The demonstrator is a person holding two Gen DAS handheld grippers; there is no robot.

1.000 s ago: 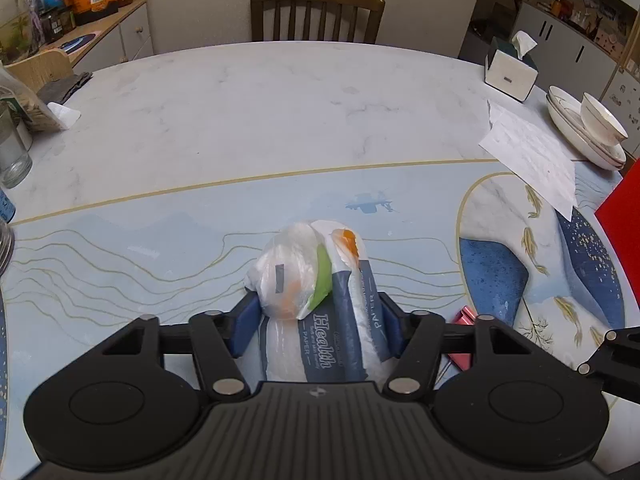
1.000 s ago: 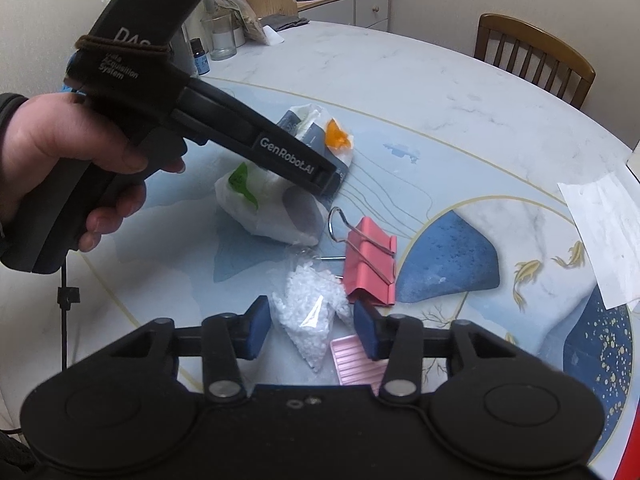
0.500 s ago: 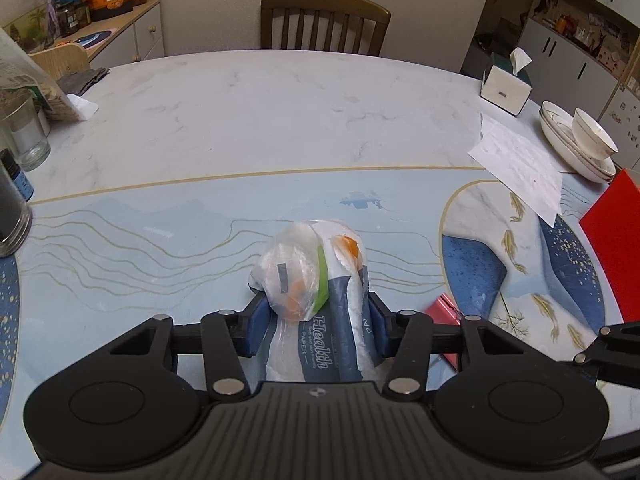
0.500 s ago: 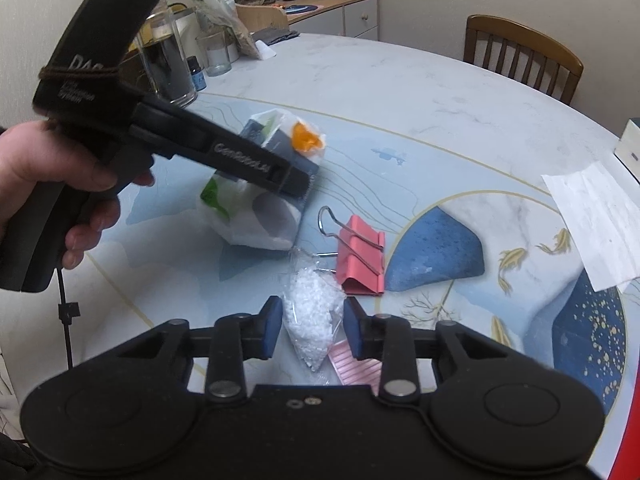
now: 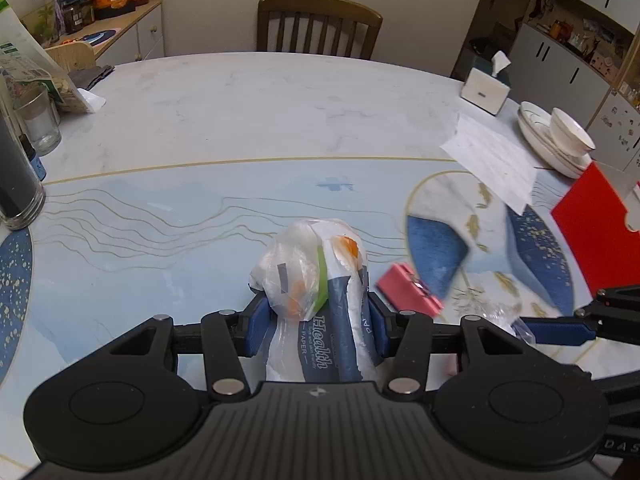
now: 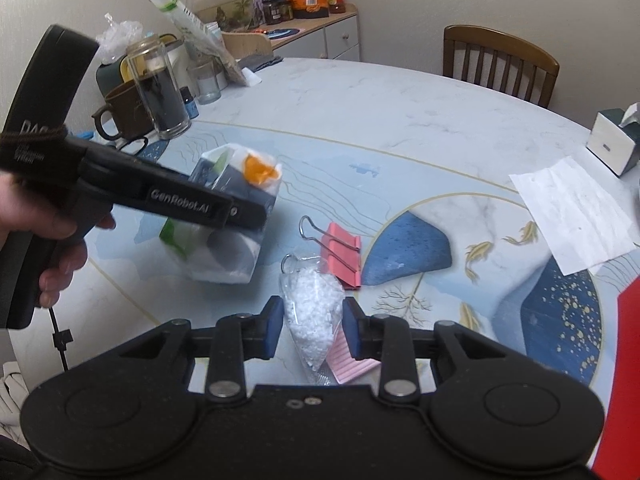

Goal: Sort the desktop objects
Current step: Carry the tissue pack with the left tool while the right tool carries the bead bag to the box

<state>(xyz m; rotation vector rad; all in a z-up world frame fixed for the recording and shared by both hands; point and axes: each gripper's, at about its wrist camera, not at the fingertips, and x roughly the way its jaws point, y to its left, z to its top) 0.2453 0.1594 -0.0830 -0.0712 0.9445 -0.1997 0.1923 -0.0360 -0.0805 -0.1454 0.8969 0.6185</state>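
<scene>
The tissue pack (image 5: 320, 312) sits between the two blue pads of the left gripper (image 5: 316, 320), and the pads press on its sides, so the left gripper is clamped on it. It looks lifted a little off the table (image 5: 240, 112), over the near left part of the blue picture. Its long side points straight away from the gripper, toward the far chair (image 5: 318, 20). A thin plastic bag with green and orange bits is bunched on its far end. To the right of it, the pink binder clip (image 6: 340, 252) lies flat on the table, just beside the pack. Nearer and a bit more right, the small clear bag of white beads (image 6: 314, 316) hangs point-down between the pads of the right gripper (image 6: 314, 328). Those pads are close on the bag and seem to pinch it, with a pink ridged piece under it. So each hand has its own thing, and the clip is nearer to the right hand. Compared with a second ago, the right pads have come much closer together around the bead bag, and both things sit higher. The left grip on the pack has stayed the same. I think the next move is to carry each thing to its place.
</scene>
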